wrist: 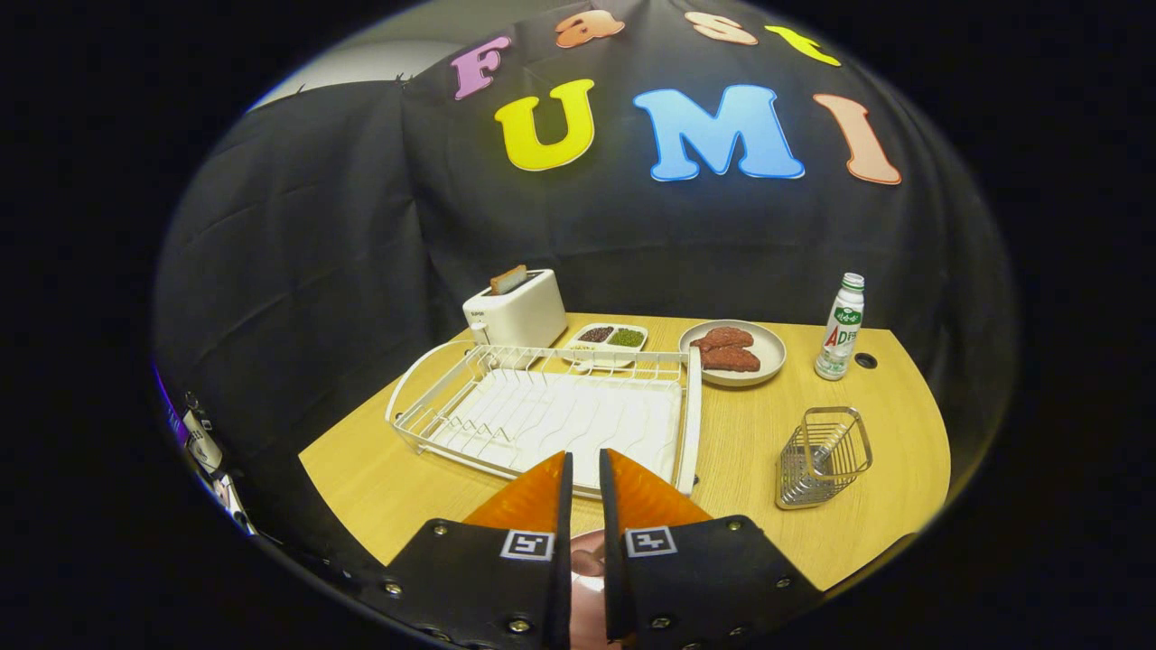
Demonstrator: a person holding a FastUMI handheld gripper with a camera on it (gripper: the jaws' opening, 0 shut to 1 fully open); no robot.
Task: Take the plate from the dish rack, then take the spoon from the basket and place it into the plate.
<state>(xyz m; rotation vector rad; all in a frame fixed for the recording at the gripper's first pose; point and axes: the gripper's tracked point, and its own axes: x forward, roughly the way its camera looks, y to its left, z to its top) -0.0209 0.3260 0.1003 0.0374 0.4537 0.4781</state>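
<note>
Claw (585,465), low centre of the picture: fingers drawn nearly together, slim gap, tips bare. A pale pinkish thing shows low in the gap; gripped or not, cannot tell. Just beyond the tips, white wire dish rack (424,397), no plate in it. Small steel mesh basket (822,456) ahead and right of the fingers, upright, spoon not discernible. Likely next reach goes rightward.

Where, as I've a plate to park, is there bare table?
Bare table lies between rack and basket, and from the basket to the bottle. The back is crowded: toaster, tray, meat plate. The gripper, fingers nearly together, is over the rack's near rim.
</note>
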